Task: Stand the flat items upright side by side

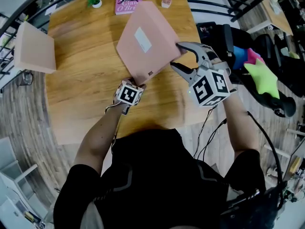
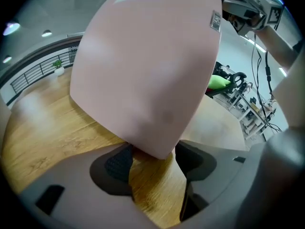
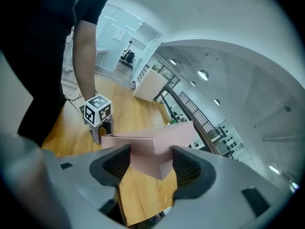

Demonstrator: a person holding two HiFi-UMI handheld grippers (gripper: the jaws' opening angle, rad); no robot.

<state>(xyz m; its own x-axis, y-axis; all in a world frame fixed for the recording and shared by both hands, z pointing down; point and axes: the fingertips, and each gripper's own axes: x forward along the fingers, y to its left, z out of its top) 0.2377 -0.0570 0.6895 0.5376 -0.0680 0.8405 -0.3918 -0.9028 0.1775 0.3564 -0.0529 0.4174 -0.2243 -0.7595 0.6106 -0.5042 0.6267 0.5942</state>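
Our left gripper point(image 2: 152, 162) is clamping the near corner of the pink box point(image 1: 145, 39), forearm reaching forward. Our right gripper point(image 3: 150, 162) seems to be pinching its right corner. We are holding it tilted above the table point(image 1: 86, 89), with open wood lying leftward.

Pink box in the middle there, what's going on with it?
A person holds a gripper in each hand. The left gripper and the right gripper each clamp a corner of the pink box, holding it tilted over the wooden table. A second pink box lies at the table's left edge.
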